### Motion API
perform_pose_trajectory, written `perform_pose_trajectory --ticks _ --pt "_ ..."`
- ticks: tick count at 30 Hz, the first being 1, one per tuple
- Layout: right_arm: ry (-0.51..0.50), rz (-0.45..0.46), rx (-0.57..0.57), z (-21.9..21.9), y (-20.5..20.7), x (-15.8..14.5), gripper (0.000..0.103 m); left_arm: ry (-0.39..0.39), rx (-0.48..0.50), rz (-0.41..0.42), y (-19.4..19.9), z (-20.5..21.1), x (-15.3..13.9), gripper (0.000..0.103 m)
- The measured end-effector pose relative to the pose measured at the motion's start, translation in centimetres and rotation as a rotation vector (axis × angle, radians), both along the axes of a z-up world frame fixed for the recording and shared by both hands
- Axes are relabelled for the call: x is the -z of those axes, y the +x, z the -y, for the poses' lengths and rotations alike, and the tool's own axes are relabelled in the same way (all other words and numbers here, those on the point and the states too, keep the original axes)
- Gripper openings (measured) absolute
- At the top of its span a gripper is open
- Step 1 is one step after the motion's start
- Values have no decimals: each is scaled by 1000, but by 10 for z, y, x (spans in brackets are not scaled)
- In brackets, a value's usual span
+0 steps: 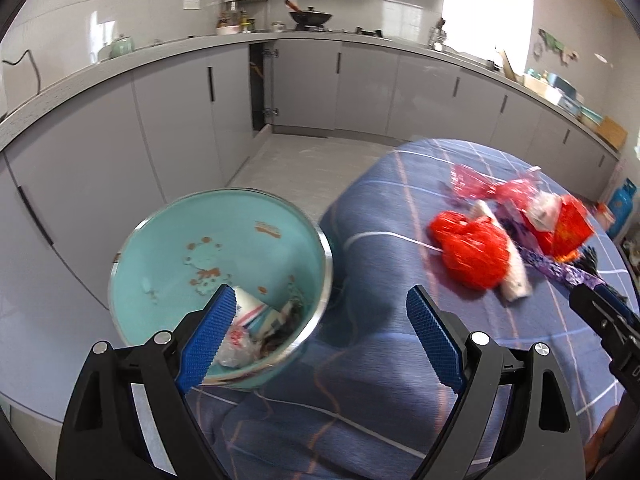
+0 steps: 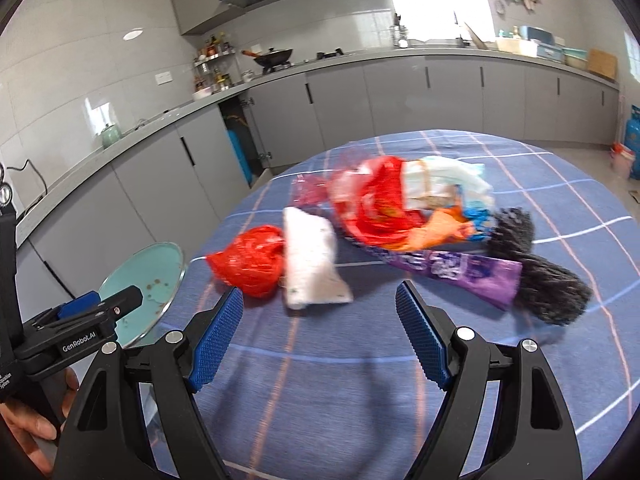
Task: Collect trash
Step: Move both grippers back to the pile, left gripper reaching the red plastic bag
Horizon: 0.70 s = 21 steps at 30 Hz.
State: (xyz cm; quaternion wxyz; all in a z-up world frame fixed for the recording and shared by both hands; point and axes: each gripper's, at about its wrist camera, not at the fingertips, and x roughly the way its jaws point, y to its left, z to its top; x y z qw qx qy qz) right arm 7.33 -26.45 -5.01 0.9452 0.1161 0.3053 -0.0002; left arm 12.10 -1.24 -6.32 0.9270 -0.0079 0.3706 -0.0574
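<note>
Left wrist view: left gripper (image 1: 320,320) spread wide, nothing between the blue pads, hanging over the edge of the table (image 1: 400,360) beside the teal bin (image 1: 168,248). Bin sits off the table's left edge, apparently at floor level; a few scraps already lie in the bottom, a white wrapper (image 1: 248,312) and some crumpled bits, blurred, can't name them

Right wrist view: right gripper (image 2: 318,312) also wide open and empty, aimed at the pile on the blue checked cloth. Nearest to it: red plastic bag (image 2: 248,264) and a white paper packet (image 2: 312,260), touching each other, just ahead of the fingertips. Behind them a bigger heap: red-orange wrapper (image 2: 376,208), pale packaging (image 2: 444,180), purple packet (image 2: 452,272), a dark fuzzy thing (image 2: 548,284) at the far right, unclear whether that one is trash. Frames smeared, so edges are soft

Progress, my read: early. A small amount binned, the bulk of the trash is on the table untouched. Left to do: pick each piece, carry it left, drop it in the bin. Red bag looks like the nearest candidate
</note>
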Motion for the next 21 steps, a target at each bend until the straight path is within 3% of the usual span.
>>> perform_pose_trajectory --ticks 11,14,21 --pt "-6 -12 79 42 -20 3 77 32 114 -4 -7 53 4 85" --pt "5 -25 70 48 -20 5 69 38 133 -2 -6 64 4 85" --pt "32 -39 54 46 -17 8 67 58 170 58 6 85 -6 85"
